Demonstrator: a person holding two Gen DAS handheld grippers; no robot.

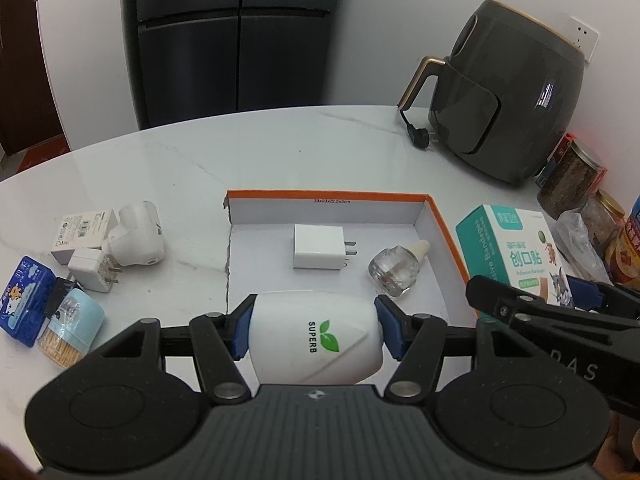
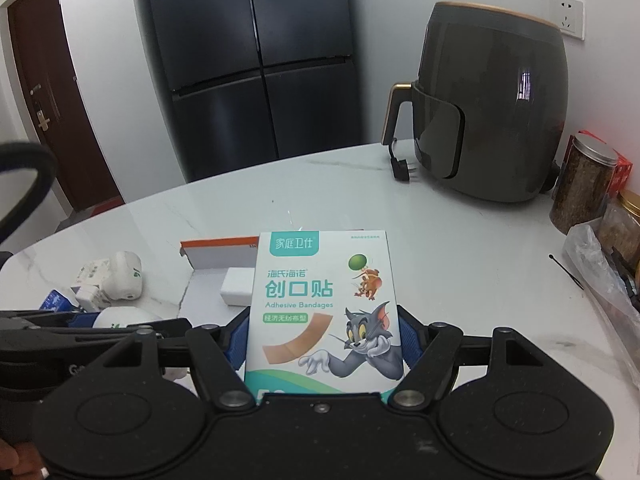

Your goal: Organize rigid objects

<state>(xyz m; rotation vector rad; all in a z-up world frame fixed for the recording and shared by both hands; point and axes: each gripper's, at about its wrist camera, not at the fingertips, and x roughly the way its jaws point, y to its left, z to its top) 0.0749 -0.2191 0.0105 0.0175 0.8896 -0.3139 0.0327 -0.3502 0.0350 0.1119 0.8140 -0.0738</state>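
Landmark: the shallow orange-edged box (image 1: 442, 224) on the white marble table (image 1: 192, 168).

Left gripper (image 1: 314, 334): blue pads clamped on either side of a white device marked SUPERB (image 1: 316, 342), held over the box's near edge.

Right gripper (image 2: 323, 342): jaws clamped on the sides of an adhesive bandage box (image 2: 324, 308) (cartoon cat and mouse on its face), upright, carried just right of the orange-edged box. From the left wrist view the same bandage box (image 1: 516, 252) sits beyond the box's right wall.

Inside the orange-edged box: a white charger (image 1: 319, 246) lying flat near the middle with its prongs pointing right, and a clear glass bottle (image 1: 394, 272) on its side near the right wall.

Left of the box, on the table: a white plug-in device (image 1: 136, 236), a small white adapter (image 1: 90, 270), a white carton (image 1: 80, 232), a blue packet (image 1: 24, 300), a toothpick holder (image 1: 70, 332).

Beyond the box, to the right: a dark air fryer (image 1: 508, 92), its plug (image 1: 420, 140) lying loose on the table. Jars (image 1: 568, 180) stand at the table's right edge.
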